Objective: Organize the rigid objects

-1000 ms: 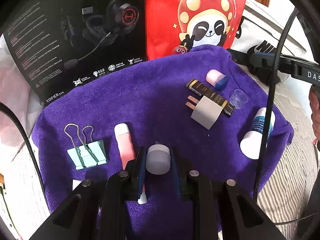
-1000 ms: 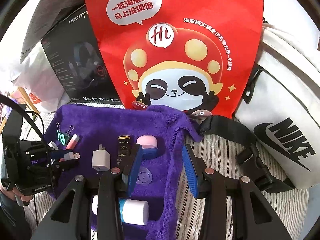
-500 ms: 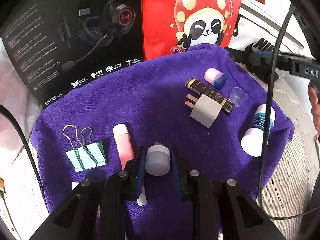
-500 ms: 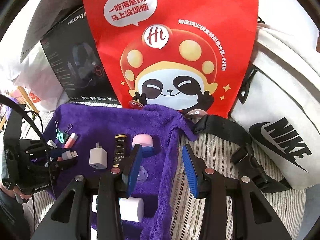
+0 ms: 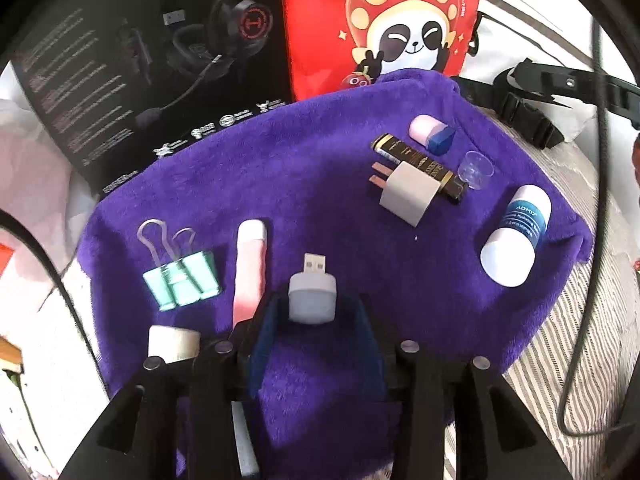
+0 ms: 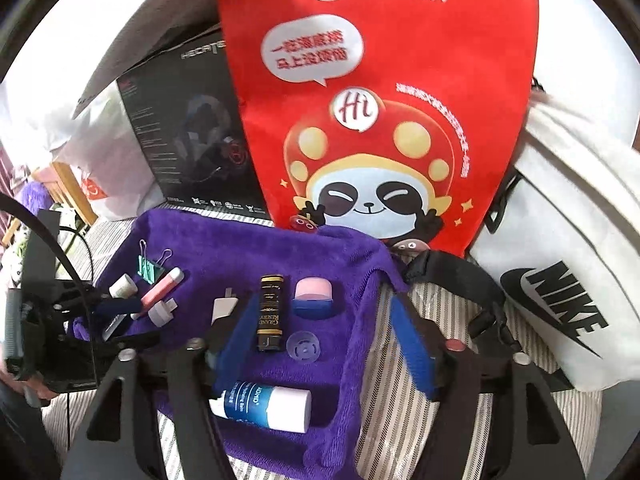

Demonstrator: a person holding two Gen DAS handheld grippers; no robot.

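On the towel (image 5: pixel 304 176), spread over a striped cover (image 6: pixel 400 420), the binder clips (image 5: pixel 182 282), a tube (image 5: pixel 250 264) and a USB plug (image 5: pixel 312 292) lie side by side along its left edge, with a small cylinder (image 5: pixel 172 344) at the near-left corner. Near the right edge lie a wall charger (image 5: pixel 408 194), a slim box (image 6: pixel 271 312) leaning across it, a capped jar (image 6: pixel 313 298) behind and a clear cap (image 6: pixel 304 346) just beside the box. A lotion bottle (image 6: pixel 266 402) lies at the near-right corner. Behind the towel stand a headset box (image 5: pixel 160 60) and a panda bag (image 6: pixel 380 120); a Nike bag (image 6: pixel 560 280) sits to the right.
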